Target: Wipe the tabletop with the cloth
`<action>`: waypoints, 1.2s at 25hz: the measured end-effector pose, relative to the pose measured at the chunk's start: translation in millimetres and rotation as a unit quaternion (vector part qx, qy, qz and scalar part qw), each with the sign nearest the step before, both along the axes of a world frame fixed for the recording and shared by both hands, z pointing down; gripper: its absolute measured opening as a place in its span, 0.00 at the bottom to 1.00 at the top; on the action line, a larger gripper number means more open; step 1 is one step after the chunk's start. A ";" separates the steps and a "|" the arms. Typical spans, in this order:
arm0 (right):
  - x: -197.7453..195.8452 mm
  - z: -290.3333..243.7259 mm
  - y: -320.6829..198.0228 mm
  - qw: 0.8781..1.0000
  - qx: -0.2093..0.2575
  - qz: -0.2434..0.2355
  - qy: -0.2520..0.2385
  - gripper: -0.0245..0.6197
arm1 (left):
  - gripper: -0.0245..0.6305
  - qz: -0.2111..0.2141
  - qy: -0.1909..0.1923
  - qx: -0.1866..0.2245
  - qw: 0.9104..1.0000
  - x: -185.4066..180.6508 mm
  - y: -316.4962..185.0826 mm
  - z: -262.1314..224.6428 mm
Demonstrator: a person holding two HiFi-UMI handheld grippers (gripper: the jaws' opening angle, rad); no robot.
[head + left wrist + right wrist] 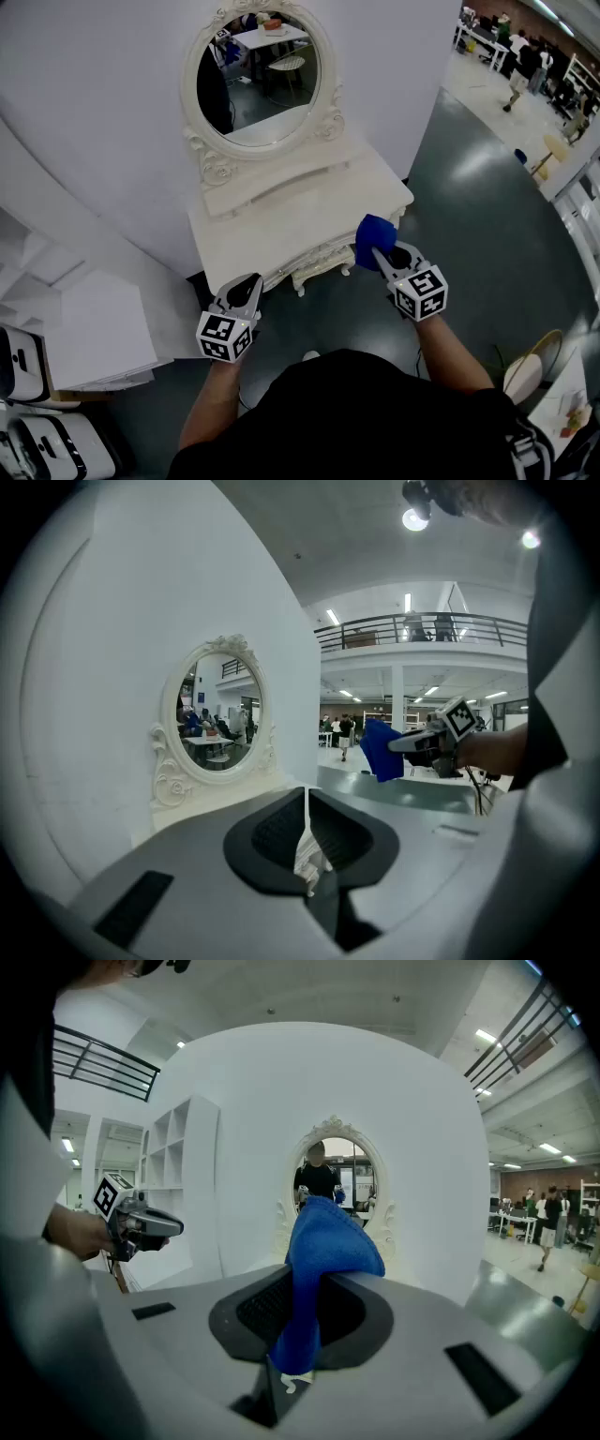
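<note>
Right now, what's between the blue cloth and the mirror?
Only bare white tabletop separates cloth and mirror, in the head view.

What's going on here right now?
A person stands at a white dressing table with an oval mirror, holding a gripper in each hand. The right gripper has its fingers clamped on a blue cloth, held near the table's front right corner. The left gripper is shut on nothing and hangs off the table's front edge. The cloth does not appear to touch the tabletop, so wiping has not begun.
</note>
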State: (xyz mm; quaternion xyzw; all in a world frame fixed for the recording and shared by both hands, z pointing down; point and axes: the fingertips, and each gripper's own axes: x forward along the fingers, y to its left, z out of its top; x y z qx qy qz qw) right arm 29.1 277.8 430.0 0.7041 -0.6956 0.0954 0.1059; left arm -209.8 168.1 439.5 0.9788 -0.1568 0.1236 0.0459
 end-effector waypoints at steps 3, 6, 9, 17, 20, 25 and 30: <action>-5.1 -0.1 -2.4 1.000 0.001 0.002 0.002 0.10 | 0.07 0.000 -0.002 -0.002 1.000 -8.1 -1.8 3.0; -7.3 0.0 -5.4 1.000 0.001 0.006 0.002 0.10 | 0.07 0.002 -0.002 -0.002 1.000 -11.6 -5.1 3.7; -11.5 2.2 -7.4 1.000 -0.002 0.010 0.000 0.10 | 0.07 0.005 0.001 -0.002 1.000 -14.0 -8.8 3.2; -22.9 1.5 -24.5 1.000 -0.002 0.029 -0.007 0.10 | 0.07 0.010 0.009 -0.004 1.000 -31.4 -30.0 4.1; -29.8 -0.5 -34.5 0.999 0.000 0.033 -0.005 0.10 | 0.07 0.010 0.011 -0.005 1.000 -39.6 -43.1 6.3; -42.6 3.0 -46.2 0.999 -0.009 0.031 0.000 0.10 | 0.07 0.012 0.013 -0.012 1.000 -44.3 -58.4 11.6; -39.3 1.2 -53.0 0.999 -0.013 0.033 0.004 0.10 | 0.07 0.013 0.021 -0.010 1.000 -41.7 -64.9 8.3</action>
